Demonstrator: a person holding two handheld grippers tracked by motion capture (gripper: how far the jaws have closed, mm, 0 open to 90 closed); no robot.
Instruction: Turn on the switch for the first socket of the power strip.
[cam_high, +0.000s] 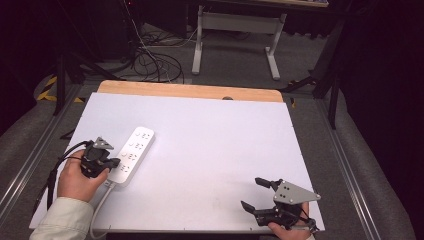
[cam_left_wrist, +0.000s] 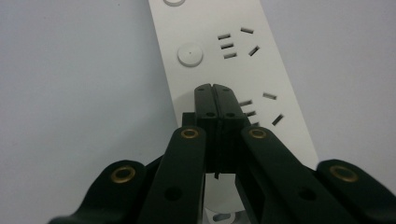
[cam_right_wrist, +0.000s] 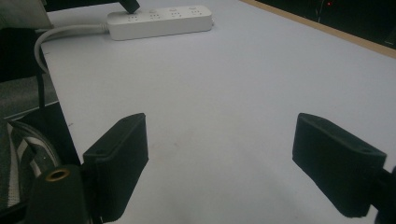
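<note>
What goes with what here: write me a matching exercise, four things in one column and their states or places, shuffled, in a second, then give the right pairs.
Things:
1. left claw
2. right claw
3. power strip
4. cord

States or places:
A. open, over bare table near the right front corner
B. trails off the front edge of the table
C. shut, tips over the top face of the white bar
D. lies flat at the left of the table, sockets up

Pairs: 1-C, 2-A, 3-D, 4-B
</note>
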